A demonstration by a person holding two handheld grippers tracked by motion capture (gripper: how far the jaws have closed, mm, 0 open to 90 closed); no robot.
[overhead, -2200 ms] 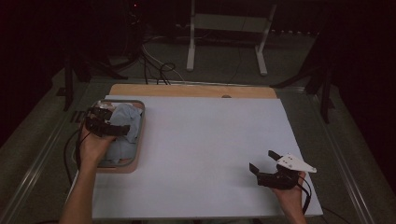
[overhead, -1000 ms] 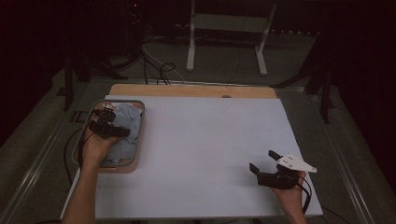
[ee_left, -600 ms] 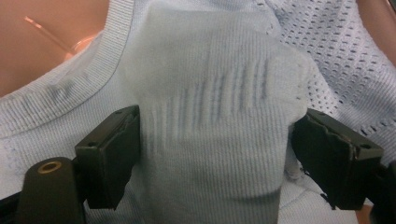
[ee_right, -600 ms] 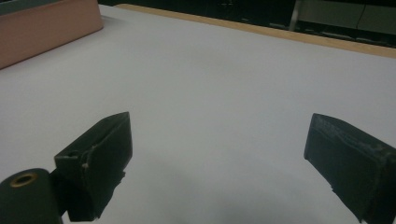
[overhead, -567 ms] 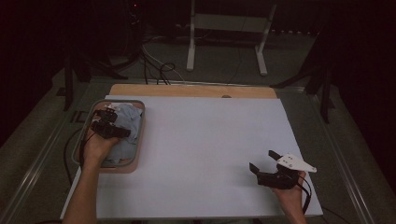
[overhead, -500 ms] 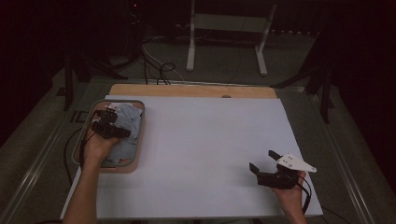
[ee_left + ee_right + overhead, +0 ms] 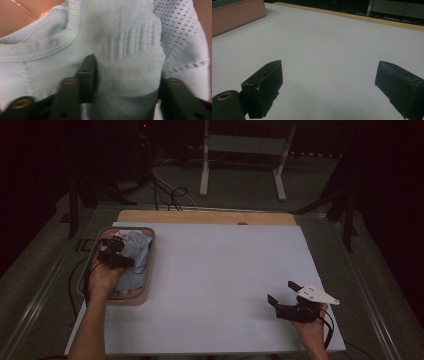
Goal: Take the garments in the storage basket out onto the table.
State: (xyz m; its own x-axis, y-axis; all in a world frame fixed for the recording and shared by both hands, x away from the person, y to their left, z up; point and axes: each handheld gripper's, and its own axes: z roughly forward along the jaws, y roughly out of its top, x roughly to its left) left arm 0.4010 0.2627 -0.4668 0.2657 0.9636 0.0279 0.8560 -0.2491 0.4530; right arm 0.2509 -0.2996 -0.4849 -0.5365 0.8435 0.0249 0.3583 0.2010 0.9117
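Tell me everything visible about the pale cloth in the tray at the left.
The pale grey-white knitted cloth lies crumpled in the pink, grey-rimmed tray at the table's left edge. It looks like soft garments: one part has a ribbed band, another a faint striped patch, and a mesh-patterned piece sits beside them. The left gripper reaches down into it; its jaws have just been closing, with a bunched fold between them, pressed on both sides.

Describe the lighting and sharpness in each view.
High view: dim, surroundings nearly black, white table cover evenly lit. Left gripper view: soft close-up, pale cloth blurred between the jaws, basket glowing orange. Right gripper view: jaws soft at their edges, faint shadow beneath on the cover.
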